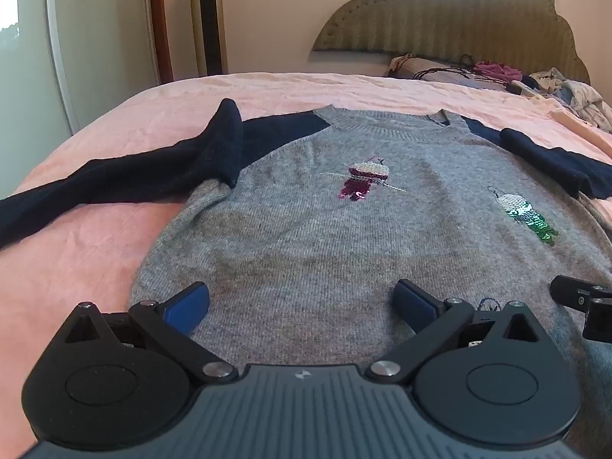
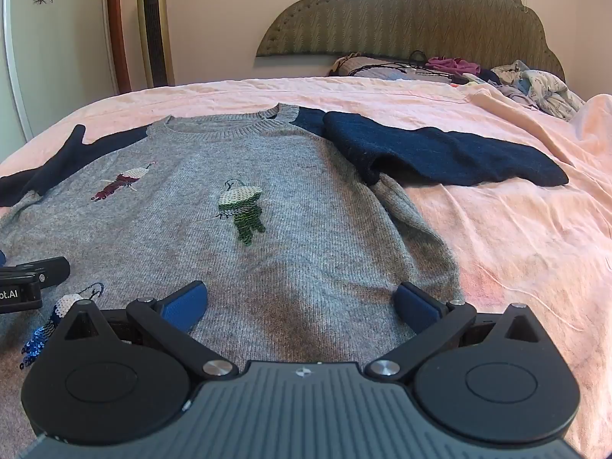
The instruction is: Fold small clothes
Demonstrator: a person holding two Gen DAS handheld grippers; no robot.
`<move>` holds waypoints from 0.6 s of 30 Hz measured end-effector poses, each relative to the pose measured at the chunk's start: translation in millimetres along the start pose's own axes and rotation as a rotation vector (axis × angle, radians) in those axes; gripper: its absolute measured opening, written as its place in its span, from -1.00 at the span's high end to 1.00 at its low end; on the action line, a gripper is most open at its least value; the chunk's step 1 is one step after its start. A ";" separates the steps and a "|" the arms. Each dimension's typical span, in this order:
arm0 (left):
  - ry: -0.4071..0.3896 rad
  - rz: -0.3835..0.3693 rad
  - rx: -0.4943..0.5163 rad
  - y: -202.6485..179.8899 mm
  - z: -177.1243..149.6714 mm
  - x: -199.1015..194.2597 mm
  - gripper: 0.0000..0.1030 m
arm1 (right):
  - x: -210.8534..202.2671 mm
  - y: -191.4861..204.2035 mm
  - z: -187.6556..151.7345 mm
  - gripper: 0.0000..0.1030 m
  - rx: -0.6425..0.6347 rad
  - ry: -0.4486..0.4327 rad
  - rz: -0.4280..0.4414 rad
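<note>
Grey sweater (image 1: 306,229) lay flat on bed (image 1: 95,252), left tool (image 1: 302,302) and right tool (image 2: 302,302) both spread wide, nothing between them

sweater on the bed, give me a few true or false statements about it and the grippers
1. The sweater lies front up on the pink bedsheet. True.
2. Its sleeves are grey like the body. False: they are dark navy.
3. The left gripper is clamped on the hem. False: its jaws stand wide open over the knit.
4. The right gripper is open and holds nothing. True.
5. A green sequin bird decorates the front. True.
</note>
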State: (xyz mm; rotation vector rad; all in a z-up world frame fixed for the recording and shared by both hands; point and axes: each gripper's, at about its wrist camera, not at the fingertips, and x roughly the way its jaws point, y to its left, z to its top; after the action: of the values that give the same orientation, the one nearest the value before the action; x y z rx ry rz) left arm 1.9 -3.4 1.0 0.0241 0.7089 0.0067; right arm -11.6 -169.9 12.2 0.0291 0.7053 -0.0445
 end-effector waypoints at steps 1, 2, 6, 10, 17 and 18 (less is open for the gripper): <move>0.001 0.001 -0.001 -0.1 0.5 0.3 -1.00 | 0.0 -0.1 0.0 -1.00 0.001 0.000 0.000; -0.001 0.004 -0.001 -0.3 -0.3 -1.4 -1.00 | 0.0 -0.1 0.0 -1.00 0.000 0.000 0.000; -0.004 0.000 -0.003 0.7 -0.3 -1.6 -1.00 | 0.0 -0.1 -0.1 -1.00 0.000 0.000 0.000; -0.008 -0.001 -0.005 1.7 -1.3 -0.8 -1.00 | 0.1 0.0 -0.1 -1.00 0.000 0.000 0.000; -0.010 -0.002 -0.006 2.2 -2.1 -1.0 -1.00 | 0.2 0.0 -0.1 -1.00 0.001 0.000 0.001; -0.010 -0.002 -0.006 2.0 -2.0 -1.2 -1.00 | 0.2 0.1 -0.1 -1.00 0.000 0.000 0.000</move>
State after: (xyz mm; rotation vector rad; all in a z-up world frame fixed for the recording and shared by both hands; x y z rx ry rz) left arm -0.3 -1.4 0.3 0.0175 0.6993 0.0069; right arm -11.4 -169.9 12.0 0.0290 0.7052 -0.0444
